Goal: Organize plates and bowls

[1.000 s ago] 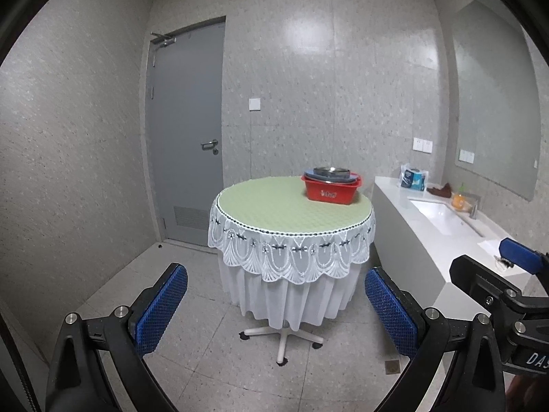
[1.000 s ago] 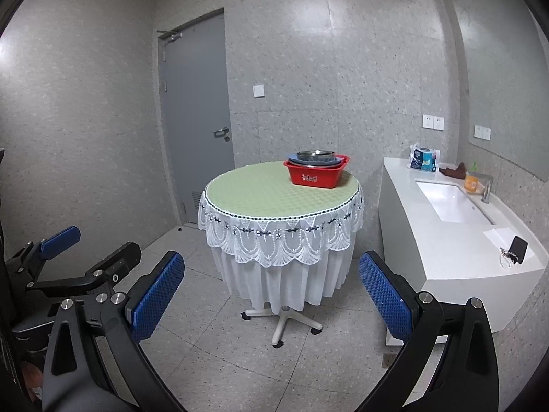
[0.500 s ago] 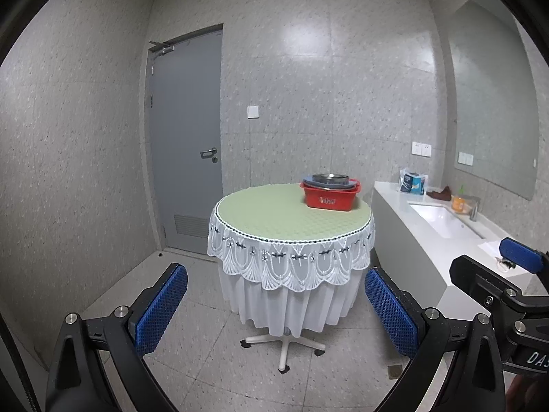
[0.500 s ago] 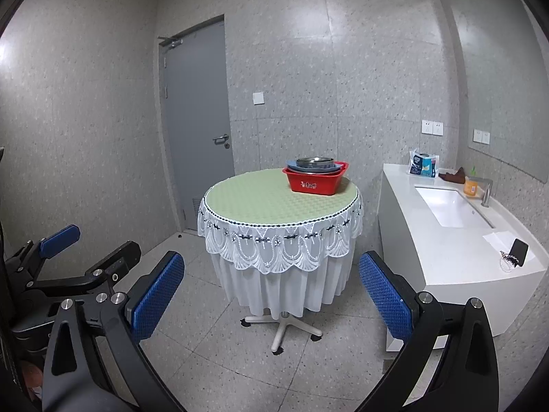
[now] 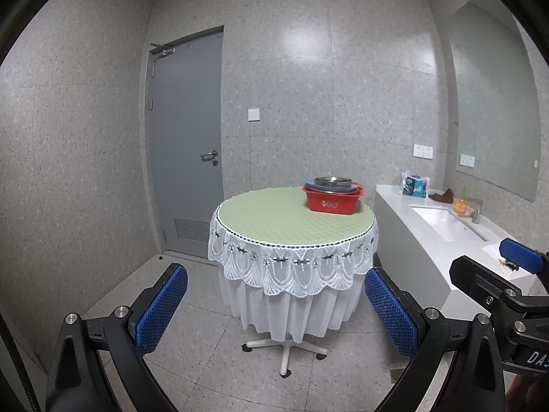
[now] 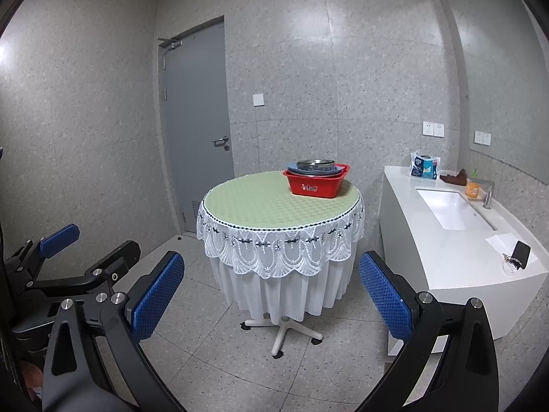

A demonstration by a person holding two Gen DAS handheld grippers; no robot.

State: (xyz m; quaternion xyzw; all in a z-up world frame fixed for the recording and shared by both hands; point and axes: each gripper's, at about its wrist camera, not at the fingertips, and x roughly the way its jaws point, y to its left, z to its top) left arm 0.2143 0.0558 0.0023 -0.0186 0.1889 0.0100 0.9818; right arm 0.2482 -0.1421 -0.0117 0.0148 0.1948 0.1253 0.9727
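A red plastic basin (image 5: 332,201) stands at the far right of a round table (image 5: 274,219) with a green top and white lace cloth. In it lie a blue plate (image 5: 310,182) and a metal bowl (image 5: 333,182). The same basin (image 6: 315,182), plate (image 6: 293,166) and bowl (image 6: 315,164) show in the right wrist view. My left gripper (image 5: 276,309) is open and empty, well short of the table. My right gripper (image 6: 272,295) is open and empty too. The left gripper also shows at the left in the right wrist view (image 6: 65,257).
A white counter (image 6: 456,240) with a sink (image 6: 453,207) runs along the right wall, holding a tissue pack (image 6: 424,165), an orange soap bottle (image 6: 472,185) and a phone (image 6: 520,254). A grey door (image 5: 187,144) is shut at the back left. The table stands on a wheeled base (image 5: 284,350).
Both views have tilted upward and drawn back a little, so the table and basin sit lower in the frames. Both grippers stay open and empty.
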